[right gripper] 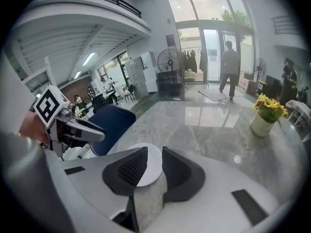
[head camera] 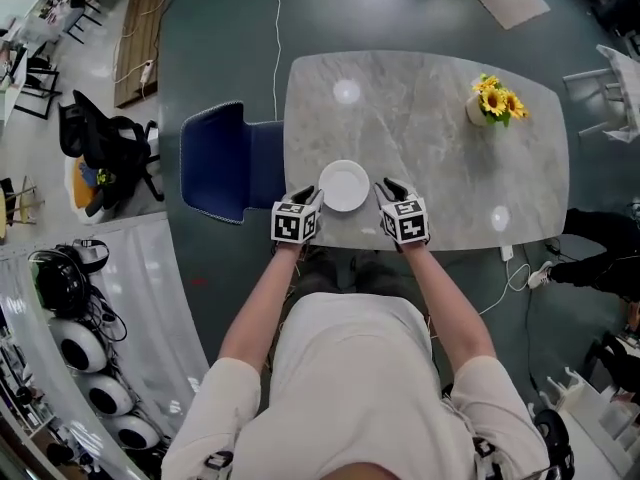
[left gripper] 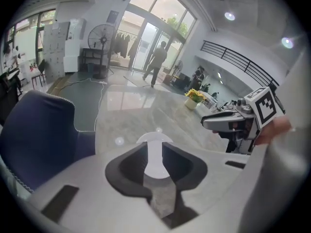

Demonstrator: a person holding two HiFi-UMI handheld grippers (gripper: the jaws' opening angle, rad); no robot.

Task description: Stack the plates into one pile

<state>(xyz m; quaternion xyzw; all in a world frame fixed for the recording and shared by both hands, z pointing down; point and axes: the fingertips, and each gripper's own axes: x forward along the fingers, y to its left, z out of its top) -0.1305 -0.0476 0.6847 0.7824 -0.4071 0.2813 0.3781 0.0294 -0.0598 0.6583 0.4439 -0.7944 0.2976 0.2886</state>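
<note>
A white plate pile [head camera: 344,185] lies near the front edge of the grey marble table [head camera: 430,138]; how many plates it holds I cannot tell. My left gripper [head camera: 310,197] hangs just left of it and my right gripper [head camera: 392,187] just right, both above the table. In the left gripper view the plate pile [left gripper: 154,140] shows past my left gripper [left gripper: 154,157], whose jaws stand apart with nothing pressed between them. Likewise the right gripper view shows the plate pile [right gripper: 152,171] beyond my right gripper [right gripper: 155,150], which is open and holds nothing.
A white vase of yellow flowers [head camera: 492,103] stands at the table's far right. A blue chair [head camera: 225,163] is pushed against the table's left end. A white cable [head camera: 515,278] trails on the floor by the front right corner. The person's body is close to the front edge.
</note>
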